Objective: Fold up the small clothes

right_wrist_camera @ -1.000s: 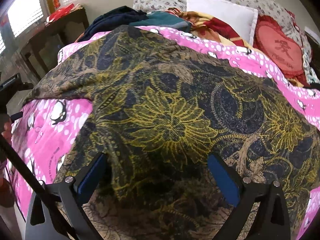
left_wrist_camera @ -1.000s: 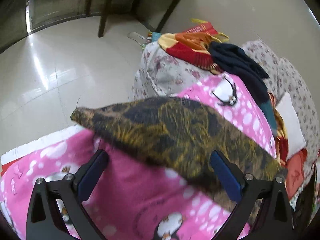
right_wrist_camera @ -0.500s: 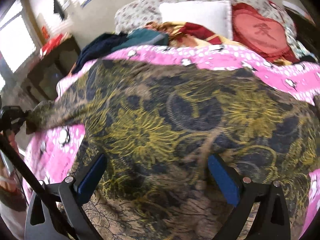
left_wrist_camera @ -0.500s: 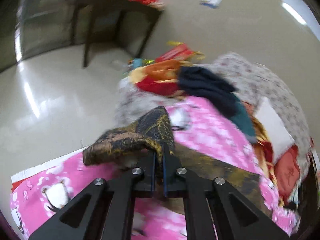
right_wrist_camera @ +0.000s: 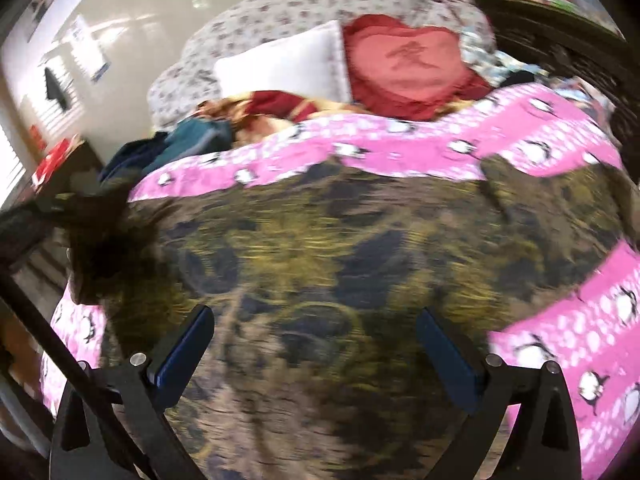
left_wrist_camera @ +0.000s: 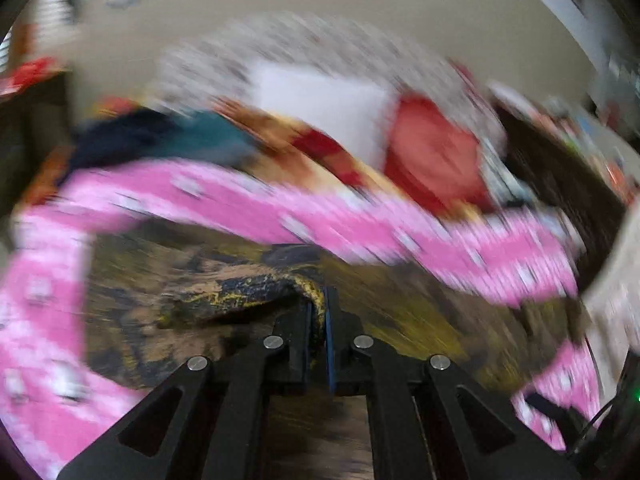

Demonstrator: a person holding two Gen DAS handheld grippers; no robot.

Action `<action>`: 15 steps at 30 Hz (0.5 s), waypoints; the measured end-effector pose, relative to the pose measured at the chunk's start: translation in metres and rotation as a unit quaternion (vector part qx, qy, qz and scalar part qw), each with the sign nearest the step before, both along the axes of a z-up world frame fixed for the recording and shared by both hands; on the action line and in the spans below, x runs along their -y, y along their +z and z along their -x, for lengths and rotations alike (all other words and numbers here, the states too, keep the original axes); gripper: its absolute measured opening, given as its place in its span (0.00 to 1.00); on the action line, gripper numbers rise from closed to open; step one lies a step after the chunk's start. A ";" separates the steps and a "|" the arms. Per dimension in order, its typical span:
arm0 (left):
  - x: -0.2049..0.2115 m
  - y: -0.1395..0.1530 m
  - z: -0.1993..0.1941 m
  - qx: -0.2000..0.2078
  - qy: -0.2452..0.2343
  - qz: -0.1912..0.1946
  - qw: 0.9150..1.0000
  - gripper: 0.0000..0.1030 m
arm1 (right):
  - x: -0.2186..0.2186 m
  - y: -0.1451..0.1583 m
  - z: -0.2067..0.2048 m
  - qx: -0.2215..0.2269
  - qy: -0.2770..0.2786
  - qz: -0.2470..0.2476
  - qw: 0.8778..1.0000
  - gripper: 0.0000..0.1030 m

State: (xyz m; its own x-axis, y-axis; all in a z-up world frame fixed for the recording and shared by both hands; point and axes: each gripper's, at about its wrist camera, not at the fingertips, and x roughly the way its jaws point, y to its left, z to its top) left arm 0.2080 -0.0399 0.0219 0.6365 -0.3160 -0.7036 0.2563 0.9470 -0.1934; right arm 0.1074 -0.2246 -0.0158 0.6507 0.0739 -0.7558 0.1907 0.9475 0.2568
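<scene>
Through my left wrist view, blurred, my left claw (left_wrist_camera: pixel 318 312) at lower centre is clenched on a fold of the dark yellow-patterned cloth (left_wrist_camera: pixel 240 296), which lies on the pink blanket (left_wrist_camera: pixel 320 216)

Through my right wrist view, my right claw (right_wrist_camera: pixel 316 344) stands wide open, released, low over the cloth (right_wrist_camera: pixel 320 248) that fills the middle; whether its fingers touch it I cannot tell

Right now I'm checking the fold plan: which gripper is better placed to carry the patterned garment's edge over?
Left. The left gripper is shut on an edge of the patterned garment, lifted off the pink blanket. The right gripper is open above the cloth, holding nothing.
</scene>
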 end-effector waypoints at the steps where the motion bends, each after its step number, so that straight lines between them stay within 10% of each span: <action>1: 0.024 -0.015 -0.001 -0.015 -0.033 -0.010 0.999 0.06 | 0.009 -0.003 0.004 -0.004 -0.011 0.001 1.000 1.00; 4: 0.051 -0.032 0.009 -0.023 -0.056 -0.034 0.998 0.14 | 0.028 -0.008 0.014 -0.017 -0.030 0.010 0.999 1.00; 8: 0.032 -0.013 0.012 -0.033 -0.089 0.023 0.995 0.67 | 0.048 -0.014 0.020 -0.025 -0.049 0.013 0.998 1.00; 15: -0.060 0.043 0.038 0.071 -0.025 0.000 0.997 0.89 | 0.024 -0.010 0.006 -0.012 -0.007 0.006 1.000 1.00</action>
